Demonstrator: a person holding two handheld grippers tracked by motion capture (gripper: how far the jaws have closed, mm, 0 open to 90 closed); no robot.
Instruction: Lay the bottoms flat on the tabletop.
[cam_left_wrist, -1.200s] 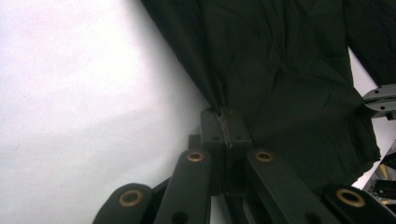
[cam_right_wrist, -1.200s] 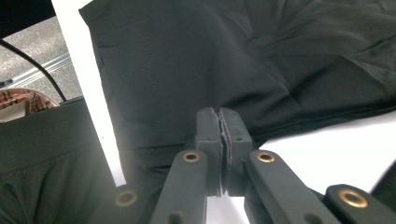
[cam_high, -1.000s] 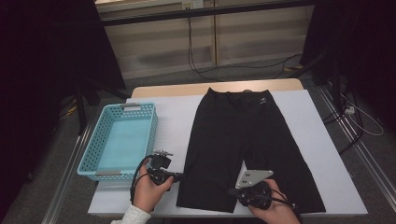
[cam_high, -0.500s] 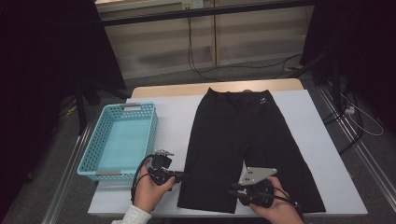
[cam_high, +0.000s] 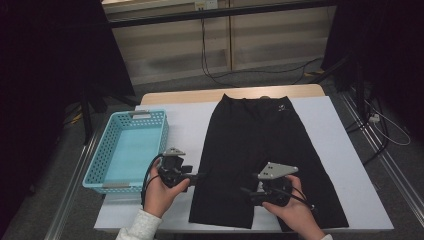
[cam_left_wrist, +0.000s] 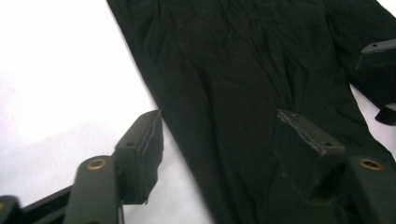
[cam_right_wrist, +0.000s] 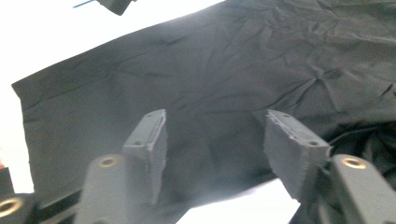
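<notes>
A pair of black shorts lies flat on the white-covered table, waistband at the far side and legs toward me. My left gripper sits at the outer edge of the left leg. Its jaws have just been opening and stand apart over that edge of the shorts, pinching nothing. My right gripper hovers over the hem near the crotch, pointing left. Its jaws have also just been opening, and the shorts lie flat beneath them, unpinched.
An empty light blue plastic basket stands at the table's left. Bare white cover lies between the basket and the shorts and to the right of the shorts. Cables run across the floor beyond the table.
Both grippers' jaws have opened from shut. The right hand has shifted a little away from the near edge. The shorts lie where they were.
</notes>
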